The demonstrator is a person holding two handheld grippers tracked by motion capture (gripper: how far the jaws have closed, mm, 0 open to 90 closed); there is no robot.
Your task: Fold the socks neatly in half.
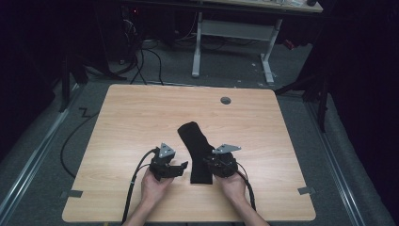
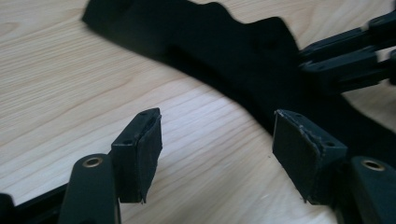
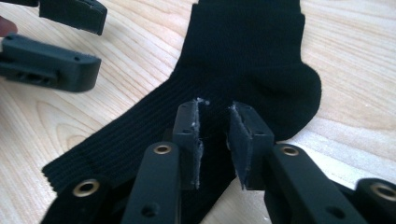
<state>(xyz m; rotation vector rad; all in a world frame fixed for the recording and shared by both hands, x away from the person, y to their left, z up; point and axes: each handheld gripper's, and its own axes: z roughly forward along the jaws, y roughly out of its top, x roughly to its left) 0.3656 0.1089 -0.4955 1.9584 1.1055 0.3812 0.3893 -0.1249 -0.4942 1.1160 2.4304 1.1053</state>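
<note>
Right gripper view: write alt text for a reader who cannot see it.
A black sock lies flat on a light wooden table, and the right gripper stands over its middle with a narrow gap between its two jaws. The left gripper sits open at upper left, off the sock.

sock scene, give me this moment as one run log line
sock: flat on table | left gripper: open, beside sock, nothing between pads | right gripper: narrow gap, over sock, not clamped

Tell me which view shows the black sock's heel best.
The right gripper view: the sock lies flat, its rounded heel bulging at the right. The high view gives its whole bent outline, small and dark. The left gripper view catches a blurred wavy edge.
</note>
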